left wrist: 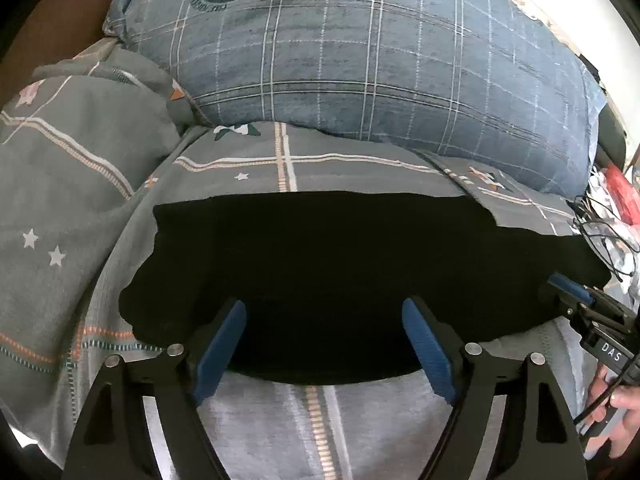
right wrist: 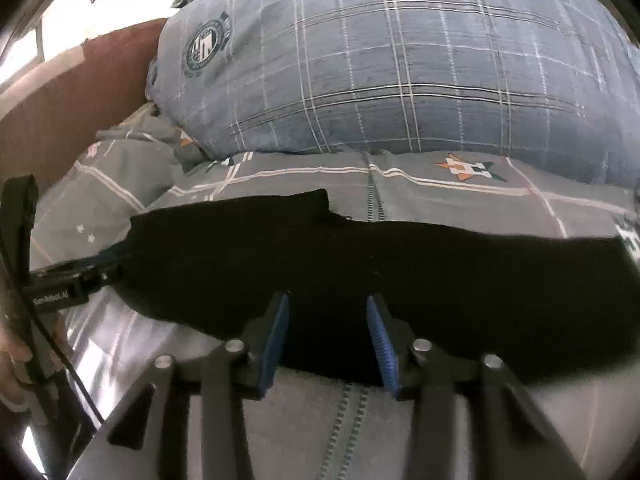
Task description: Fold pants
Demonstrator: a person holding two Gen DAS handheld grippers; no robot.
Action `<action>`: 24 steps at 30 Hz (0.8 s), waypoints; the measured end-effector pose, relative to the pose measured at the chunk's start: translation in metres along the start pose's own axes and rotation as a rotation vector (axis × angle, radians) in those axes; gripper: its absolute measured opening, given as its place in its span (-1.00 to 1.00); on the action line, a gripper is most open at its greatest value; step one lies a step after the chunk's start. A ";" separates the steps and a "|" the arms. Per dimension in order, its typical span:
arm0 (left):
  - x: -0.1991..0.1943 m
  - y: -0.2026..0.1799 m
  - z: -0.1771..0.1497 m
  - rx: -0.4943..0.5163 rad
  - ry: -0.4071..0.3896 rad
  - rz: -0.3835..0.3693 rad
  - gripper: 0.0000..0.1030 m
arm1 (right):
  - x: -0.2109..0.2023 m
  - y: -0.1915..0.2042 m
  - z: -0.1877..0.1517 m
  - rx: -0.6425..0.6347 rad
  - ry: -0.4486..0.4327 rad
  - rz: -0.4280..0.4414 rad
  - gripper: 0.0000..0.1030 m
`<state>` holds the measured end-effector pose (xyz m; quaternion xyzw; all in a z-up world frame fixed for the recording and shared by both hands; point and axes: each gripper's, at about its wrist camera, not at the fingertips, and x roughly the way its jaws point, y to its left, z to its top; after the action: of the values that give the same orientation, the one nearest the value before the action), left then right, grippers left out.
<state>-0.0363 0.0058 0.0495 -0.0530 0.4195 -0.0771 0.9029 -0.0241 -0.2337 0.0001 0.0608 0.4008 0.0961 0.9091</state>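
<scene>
The black pants [left wrist: 340, 272] lie flat across the grey star-patterned bedsheet [left wrist: 320, 420], stretched left to right. My left gripper [left wrist: 324, 312] is open, its blue pads over the near edge of the pants. My right gripper [right wrist: 327, 308] is open too, with a narrower gap, over the near edge of the pants [right wrist: 360, 264] further right. The right gripper also shows at the right edge of the left wrist view [left wrist: 568, 292], at the pants' right end. The left gripper shows at the left of the right wrist view [right wrist: 108, 264].
A big blue plaid pillow [left wrist: 380, 48] lies behind the pants. A grey star-patterned pillow [left wrist: 72, 152] lies at the left. A brown headboard [right wrist: 72, 92] stands at the far left. Cables and red clutter [left wrist: 616, 208] lie off the bed's right side.
</scene>
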 end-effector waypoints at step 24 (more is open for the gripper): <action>0.002 -0.037 0.001 0.074 0.013 -0.051 0.62 | -0.015 -0.033 -0.015 0.061 0.007 -0.074 0.00</action>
<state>-0.0378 -0.0309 0.0547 -0.0299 0.4209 -0.1156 0.8992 -0.0409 -0.2684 -0.0049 0.0735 0.4088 0.0504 0.9082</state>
